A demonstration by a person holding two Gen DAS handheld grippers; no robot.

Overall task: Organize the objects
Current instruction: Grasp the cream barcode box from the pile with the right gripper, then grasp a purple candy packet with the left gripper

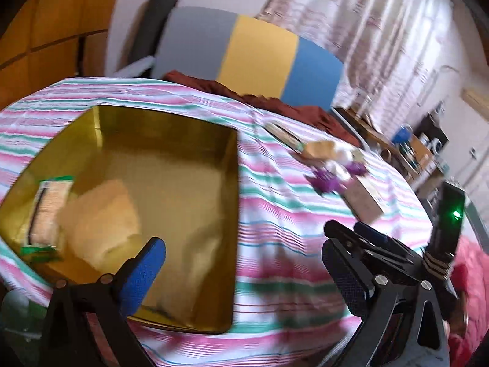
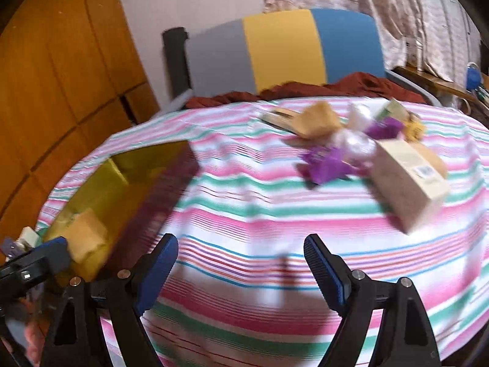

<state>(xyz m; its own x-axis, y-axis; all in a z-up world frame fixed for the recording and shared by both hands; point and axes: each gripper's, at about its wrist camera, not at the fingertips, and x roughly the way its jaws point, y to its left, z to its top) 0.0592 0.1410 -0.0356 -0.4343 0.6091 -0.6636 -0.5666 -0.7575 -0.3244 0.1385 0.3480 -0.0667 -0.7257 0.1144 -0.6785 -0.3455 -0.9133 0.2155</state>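
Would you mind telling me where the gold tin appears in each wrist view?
Left wrist: the gold tin fills the left-centre, open side up.
Right wrist: it sits at the left edge, partly cut off.
Shared landmark: the grey, yellow and blue chair back behind the table.

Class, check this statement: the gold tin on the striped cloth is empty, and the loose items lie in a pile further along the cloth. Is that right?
Not quite. The gold tin on the striped cloth is not empty: the left wrist view shows a tan packet and a green-edged packet inside. The loose items do lie in a pile further along the cloth.
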